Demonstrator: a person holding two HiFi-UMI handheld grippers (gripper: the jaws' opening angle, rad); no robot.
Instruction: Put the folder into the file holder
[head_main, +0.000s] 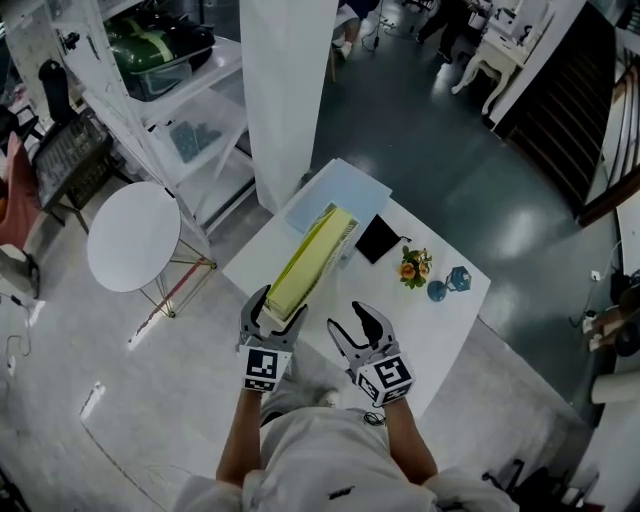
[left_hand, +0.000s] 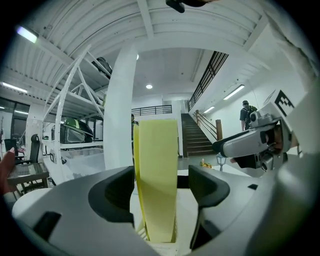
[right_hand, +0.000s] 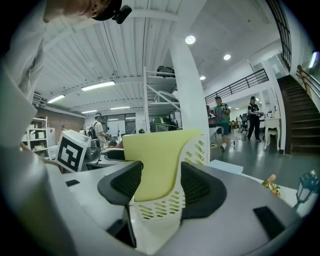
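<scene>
- Head view: yellow folder stands in the file holder, its near end between the left gripper jaws.
- Left gripper view: jaws spread, folder edge-on between them, unpinched.
- Right gripper view: right gripper jaws spread, empty; folder just beyond.

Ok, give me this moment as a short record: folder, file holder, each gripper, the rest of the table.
folder: yellow, standing on edge in the file holder
file holder: white, slotted, on the white table
left gripper: open, jaws either side of the folder's near edge
right gripper: open, empty, beside the folder
also there: black item, flowers, blue lantern
</scene>
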